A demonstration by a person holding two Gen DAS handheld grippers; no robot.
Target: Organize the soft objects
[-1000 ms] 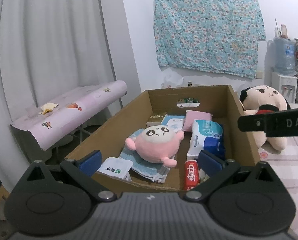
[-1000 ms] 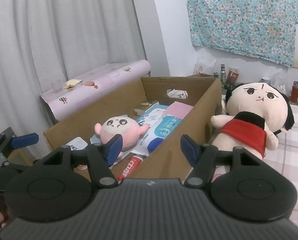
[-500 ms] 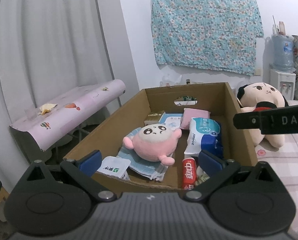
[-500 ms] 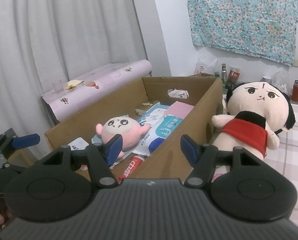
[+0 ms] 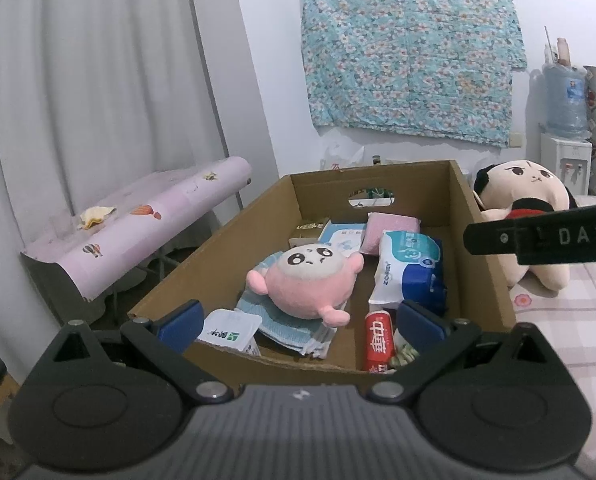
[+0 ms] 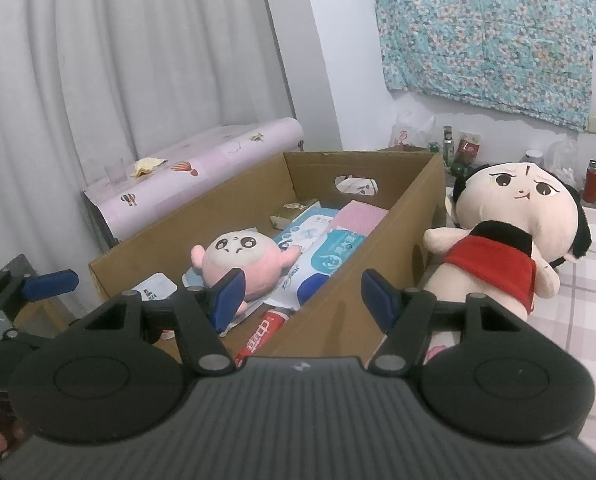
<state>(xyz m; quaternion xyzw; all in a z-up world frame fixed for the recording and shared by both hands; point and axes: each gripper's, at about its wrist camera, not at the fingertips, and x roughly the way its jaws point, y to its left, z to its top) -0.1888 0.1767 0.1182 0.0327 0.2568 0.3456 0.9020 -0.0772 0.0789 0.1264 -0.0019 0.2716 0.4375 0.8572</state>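
An open cardboard box [image 5: 218, 256] [image 6: 401, 208] stands in front of both grippers. Inside lie a round pink plush [image 5: 303, 280] [image 6: 242, 260] on a striped cloth [image 5: 282, 320], a blue wipes pack [image 5: 409, 276], a pink pack [image 5: 389, 228], a red toothpaste tube [image 5: 377, 340] and a white sachet [image 5: 226, 330]. A big doll in a red top [image 6: 509, 232] [image 5: 525, 208] sits outside, against the box's right wall. My left gripper [image 5: 301, 320] hovers open over the box's near edge. My right gripper [image 6: 303, 294] is open near the box's right wall, with nothing gripped.
A table under a pink balloon-print cover [image 5: 138, 220] stands left of the box, before a grey curtain. The doll rests on a checked sheet [image 5: 557, 320]. Bottles [image 6: 449, 148] and a red flask [image 6: 591, 176] stand behind. A water dispenser [image 5: 565, 96] is at the far right.
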